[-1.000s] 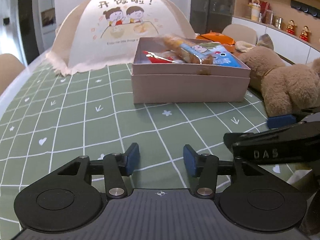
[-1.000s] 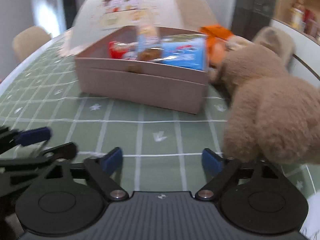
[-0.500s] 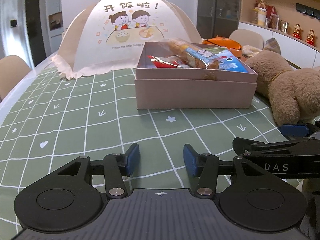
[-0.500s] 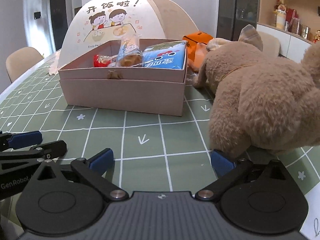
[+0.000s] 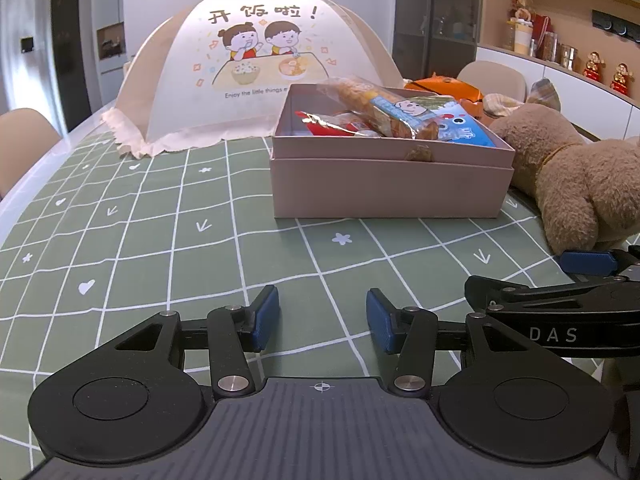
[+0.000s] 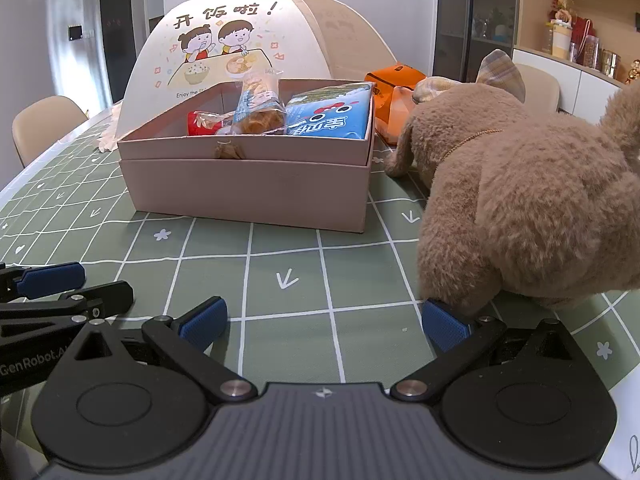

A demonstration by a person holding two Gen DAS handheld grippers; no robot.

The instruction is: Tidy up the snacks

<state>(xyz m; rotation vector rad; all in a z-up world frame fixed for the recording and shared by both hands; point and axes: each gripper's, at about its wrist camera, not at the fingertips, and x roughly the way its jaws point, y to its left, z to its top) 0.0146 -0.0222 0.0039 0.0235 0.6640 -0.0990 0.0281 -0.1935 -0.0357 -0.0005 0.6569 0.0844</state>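
The right gripper [image 6: 323, 324] has spread its jaws wide and empty, like the left gripper [image 5: 322, 319], with the snacks already in the pink box [image 6: 248, 194] at twelve o'clock.

— What do your own parts look like?
— My left gripper [image 5: 322, 318] is matte black, with ribbed blue fingers [image 5: 265, 318], silver screws behind them and two round discs further back.
— And the other?
— My right gripper [image 6: 324, 322] matches; beside my left fingers its arm reads "DAS".
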